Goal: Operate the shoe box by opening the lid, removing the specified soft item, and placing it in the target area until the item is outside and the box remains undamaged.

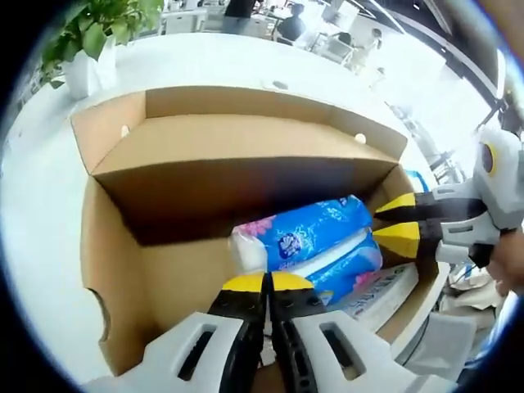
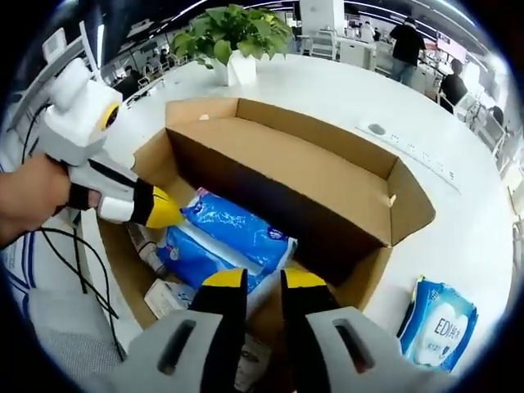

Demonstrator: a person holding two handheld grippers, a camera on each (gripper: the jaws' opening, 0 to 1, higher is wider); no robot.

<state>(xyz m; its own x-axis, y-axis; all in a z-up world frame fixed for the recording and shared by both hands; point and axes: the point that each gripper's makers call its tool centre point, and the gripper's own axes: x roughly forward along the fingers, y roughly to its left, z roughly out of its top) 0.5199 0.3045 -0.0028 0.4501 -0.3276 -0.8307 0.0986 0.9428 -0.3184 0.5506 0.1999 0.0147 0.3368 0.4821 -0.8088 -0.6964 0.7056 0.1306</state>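
One big white desk [image 2: 458, 237] carries the cardboard shoe box [image 2: 327, 176], lid already folded back. Inside lies the blue tissue pack [image 1: 307, 237], soft and crinkly. Left tongs [image 1: 268, 282] pressed together, empty; right tongs [image 2: 252, 280] narrowly parted above it. My advice: pinch the wrapper mid-pack, lift straight, avoid the walls.

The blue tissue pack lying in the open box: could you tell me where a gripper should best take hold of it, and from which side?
Grip the blue tissue pack across its narrow width near the upper end, coming down from above through the box's open top. It lies flat and soft, its upper face exposed; the box walls block sideways approaches.
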